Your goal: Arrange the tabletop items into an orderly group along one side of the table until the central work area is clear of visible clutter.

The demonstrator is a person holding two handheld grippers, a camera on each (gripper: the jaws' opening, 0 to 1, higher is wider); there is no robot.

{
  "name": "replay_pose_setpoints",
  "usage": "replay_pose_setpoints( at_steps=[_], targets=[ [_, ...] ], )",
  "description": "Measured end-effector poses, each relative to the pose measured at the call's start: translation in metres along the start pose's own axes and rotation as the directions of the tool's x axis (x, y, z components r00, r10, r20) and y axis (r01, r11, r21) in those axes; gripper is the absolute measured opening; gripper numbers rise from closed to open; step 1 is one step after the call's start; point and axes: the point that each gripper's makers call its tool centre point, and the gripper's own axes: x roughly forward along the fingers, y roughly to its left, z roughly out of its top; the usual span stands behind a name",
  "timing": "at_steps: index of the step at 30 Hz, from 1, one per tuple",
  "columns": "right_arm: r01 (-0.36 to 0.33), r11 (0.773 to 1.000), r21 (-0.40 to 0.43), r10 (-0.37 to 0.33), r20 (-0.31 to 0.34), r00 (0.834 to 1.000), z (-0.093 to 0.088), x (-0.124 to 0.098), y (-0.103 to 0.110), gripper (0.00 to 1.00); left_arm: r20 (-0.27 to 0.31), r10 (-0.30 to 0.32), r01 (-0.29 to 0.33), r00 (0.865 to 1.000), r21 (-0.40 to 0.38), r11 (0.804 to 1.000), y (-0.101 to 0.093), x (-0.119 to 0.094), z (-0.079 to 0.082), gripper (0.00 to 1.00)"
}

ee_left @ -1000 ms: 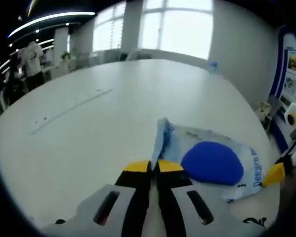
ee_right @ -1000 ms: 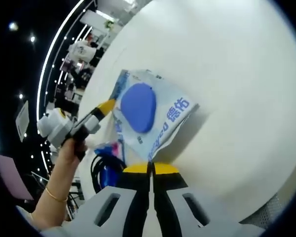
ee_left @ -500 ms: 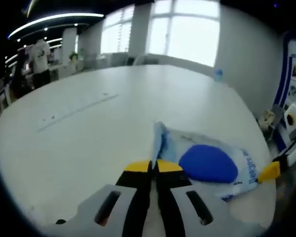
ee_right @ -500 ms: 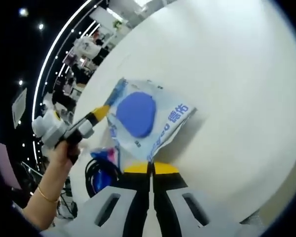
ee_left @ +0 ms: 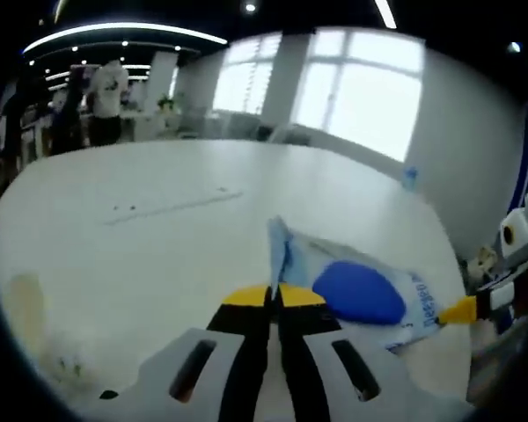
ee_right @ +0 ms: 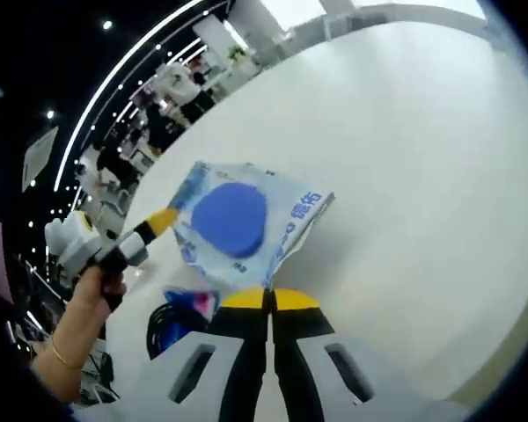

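A white and pale blue plastic packet [ee_left: 361,290] with a large blue oval on it is held between both grippers above the white table [ee_left: 158,229]. My left gripper [ee_left: 273,296] is shut on the packet's near edge. My right gripper [ee_right: 268,301] is shut on a corner of the same packet [ee_right: 233,220], beside its blue printed lettering. In the right gripper view the left gripper [ee_right: 163,220], held by a hand, meets the packet's far edge. In the left gripper view the right gripper [ee_left: 462,309] reaches the packet's right corner. The packet casts a shadow on the table [ee_right: 405,176].
A coil of black cable [ee_right: 163,327] with a blue and pink item [ee_right: 194,303] lies below the packet at the table's edge. A small bottle [ee_left: 409,178] stands at the table's far side. People [ee_left: 110,88] stand in the background. The table's edge runs close on the right.
Both grippers have stayed shut on the packet. Both views have tilted and shifted with the hands, and the packet sits a little higher off the table.
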Motion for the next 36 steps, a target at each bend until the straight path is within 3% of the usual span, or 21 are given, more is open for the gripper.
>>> replay_pose_setpoints(
  at_steps=[4,17,28,36],
  targets=[
    [0.001,0.998,-0.057,0.000,0.014,1.000,0.014,0.006,0.005,0.01,0.044,0.032,-0.028,0.999,-0.068,0.997,0.008,-0.012,0.006,0.00],
    [-0.025,0.981,-0.194,0.032,0.033,0.999,0.054,0.036,0.028,0.01,0.120,0.146,-0.129,0.982,-0.143,0.981,0.036,-0.046,0.005,0.00],
    [-0.045,0.961,-0.273,0.054,0.028,0.998,0.073,0.064,0.036,0.01,0.164,0.243,-0.192,0.956,-0.279,0.941,0.052,-0.055,0.000,0.00],
    [-0.074,0.940,-0.333,0.087,0.024,0.996,0.086,0.085,0.050,0.01,0.181,0.329,-0.253,0.927,-0.348,0.903,0.068,-0.062,-0.007,0.00]
  ],
)
